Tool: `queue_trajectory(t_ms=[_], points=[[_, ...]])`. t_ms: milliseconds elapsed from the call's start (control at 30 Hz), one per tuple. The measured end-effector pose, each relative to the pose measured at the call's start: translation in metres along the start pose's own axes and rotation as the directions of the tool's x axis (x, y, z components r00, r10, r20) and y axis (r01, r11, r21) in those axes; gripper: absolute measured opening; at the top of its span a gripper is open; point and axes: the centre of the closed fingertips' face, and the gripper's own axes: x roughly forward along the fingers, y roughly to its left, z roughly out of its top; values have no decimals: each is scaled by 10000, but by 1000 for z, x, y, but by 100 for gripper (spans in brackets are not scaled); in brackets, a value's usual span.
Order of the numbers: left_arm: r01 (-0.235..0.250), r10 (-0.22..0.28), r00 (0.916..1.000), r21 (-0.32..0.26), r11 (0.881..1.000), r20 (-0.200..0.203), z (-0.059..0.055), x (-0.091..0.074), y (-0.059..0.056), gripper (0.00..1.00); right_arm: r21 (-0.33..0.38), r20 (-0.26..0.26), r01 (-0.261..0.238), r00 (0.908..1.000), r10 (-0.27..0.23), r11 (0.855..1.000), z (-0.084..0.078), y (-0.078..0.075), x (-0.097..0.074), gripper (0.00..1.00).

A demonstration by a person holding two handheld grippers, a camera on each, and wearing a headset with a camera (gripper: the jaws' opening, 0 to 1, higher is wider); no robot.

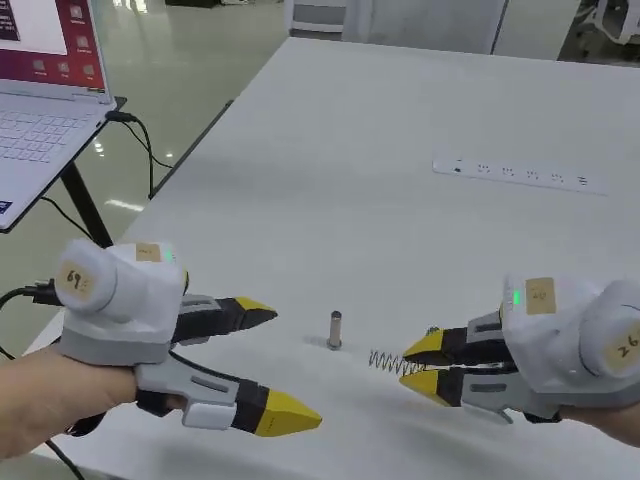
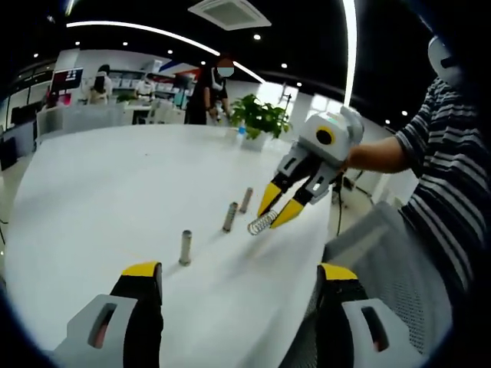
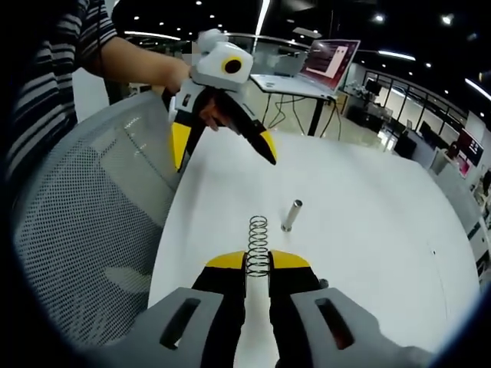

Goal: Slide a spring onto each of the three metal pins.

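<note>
At left, the left gripper (image 1: 290, 365) held its jaws wide apart, empty. Right of it a metal pin (image 1: 335, 330) stood upright on the table (image 1: 400, 220). Just right again, the right gripper (image 1: 418, 367) pinched one end of the spring (image 1: 385, 362), long axis level, free end pointing left at the pin. Light and floppy, it likely wanted a gentle hold nearer mid-length.

The left tool (image 1: 290, 367) gapes wide; the right tool (image 1: 410, 367) is pinched closed.

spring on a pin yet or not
Not on. The spring sticks out from the shut jaws of the right gripper, in the air short of the nearest bare upright pin.
</note>
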Motion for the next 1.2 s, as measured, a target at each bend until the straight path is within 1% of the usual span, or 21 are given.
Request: queue_trajectory(t_ms=[100,167,200,300,400,467,533,733,900,1200], points=[[495,-495,9987,21,9988,-144,-1,8,-11,70,-98,59,-117,9999,118,9999,0,5,-4,7],[736,-736,9973,-29,9973,-47,2,12,-17,68,-201,77,-209,9997,211,9996,0,8,-6,7],[784,-784,9969,9,9969,-51,3,14,-18,68,-255,80,-236,9997,238,9994,0,8,-6,7],[911,-908,9958,257,9955,-134,5,22,-21,61,-403,103,-291,9995,295,9988,1,10,-8,7],[1130,-1120,9934,493,9924,-229,7,30,-25,54,-484,154,-322,9993,330,9983,1,12,-10,7],[1219,-1194,9922,761,9896,-364,8,36,-27,48,-493,215,-349,9991,359,9982,2,13,-11,7],[1291,-1256,9911,906,9875,-430,8,42,-28,43,-501,242,-340,9991,353,9982,2,14,-11,7],[1754,-1690,9839,1281,9761,-588,9,58,-39,36,-451,262,-371,9989,383,9983,0,16,-12,7],[1969,-1906,9801,1559,9680,-545,12,67,-45,29,-395,370,-430,9983,445,9983,1,19,-14,7],[2196,-2149,9756,1843,9580,-452,16,75,-51,15,-468,509,-535,9971,559,9975,3,21,-17,7]])
